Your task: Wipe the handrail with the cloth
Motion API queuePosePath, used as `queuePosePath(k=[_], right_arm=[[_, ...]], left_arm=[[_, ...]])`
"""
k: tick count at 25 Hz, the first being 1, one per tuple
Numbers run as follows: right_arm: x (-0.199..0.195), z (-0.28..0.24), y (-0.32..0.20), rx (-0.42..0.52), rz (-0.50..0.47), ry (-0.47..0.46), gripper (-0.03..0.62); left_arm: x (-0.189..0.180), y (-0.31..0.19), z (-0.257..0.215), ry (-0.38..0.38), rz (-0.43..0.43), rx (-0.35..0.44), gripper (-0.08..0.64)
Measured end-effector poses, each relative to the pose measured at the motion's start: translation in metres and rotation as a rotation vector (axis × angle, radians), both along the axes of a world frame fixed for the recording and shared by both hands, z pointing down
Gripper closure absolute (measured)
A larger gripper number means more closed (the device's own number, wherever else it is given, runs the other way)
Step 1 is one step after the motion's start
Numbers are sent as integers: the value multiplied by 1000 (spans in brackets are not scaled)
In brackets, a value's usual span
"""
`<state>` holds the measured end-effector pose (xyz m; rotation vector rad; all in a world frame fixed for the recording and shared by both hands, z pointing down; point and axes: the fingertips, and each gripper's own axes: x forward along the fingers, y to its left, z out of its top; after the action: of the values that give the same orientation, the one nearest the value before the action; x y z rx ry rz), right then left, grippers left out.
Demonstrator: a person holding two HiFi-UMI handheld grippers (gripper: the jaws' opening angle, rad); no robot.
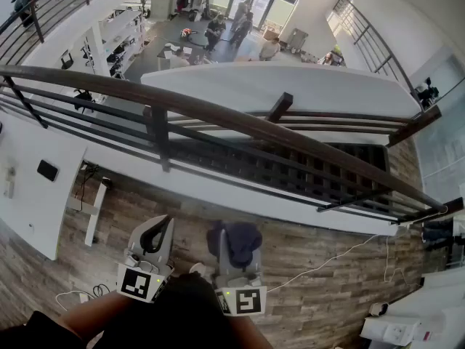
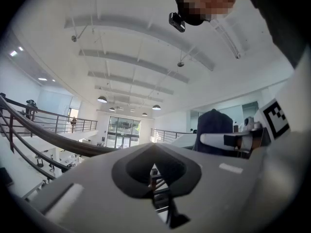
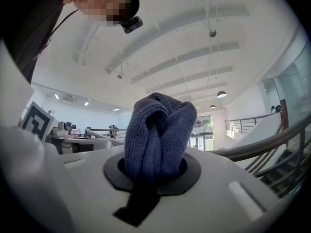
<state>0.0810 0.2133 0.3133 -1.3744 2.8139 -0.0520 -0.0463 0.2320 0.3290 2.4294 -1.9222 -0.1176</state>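
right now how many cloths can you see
1. A dark blue cloth is bunched in the right gripper, its jaws shut on it, apart from the handrail. The left gripper holds nothing. No other cloth shows.

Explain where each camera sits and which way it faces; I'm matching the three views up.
Head view: on the person's head, facing steeply down over the handrail; left gripper, right gripper and forearms show.
Left gripper view: on that gripper, facing along its shut fingers up to the ceiling; right gripper alongside.
Right gripper view: on that gripper, facing up past the cloth its fingers hold.
Shared: both gripper views catch the handrail and the person's head camera.
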Motion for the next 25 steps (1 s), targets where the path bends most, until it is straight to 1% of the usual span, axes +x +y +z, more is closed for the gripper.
queuePosePath(k=[5, 8, 12, 15, 19, 23, 25], right_arm=[[1, 1, -2, -11, -9, -7, 534], [1, 2, -4, -16, -21, -12, 532], [3, 1, -7, -20, -27, -30, 531], [10, 1, -10, -26, -29, -31, 529], [19, 2, -14, -31, -34, -45, 529], [34, 3, -22, 2, -9, -16, 529], [44, 6, -23, -1, -8, -9, 529]], left_arm=[[1, 0, 2, 10, -16, -31, 560], [4, 1, 7, -3, -17, -51, 560], [10, 1, -4, -13, -20, -19, 560], [17, 0, -4, -18, -28, -21, 560], [26, -3, -7, -3, -30, -16, 560], [26, -12, -4, 0, -58, 9, 560], [27, -12, -4, -1, -80, 11, 560]])
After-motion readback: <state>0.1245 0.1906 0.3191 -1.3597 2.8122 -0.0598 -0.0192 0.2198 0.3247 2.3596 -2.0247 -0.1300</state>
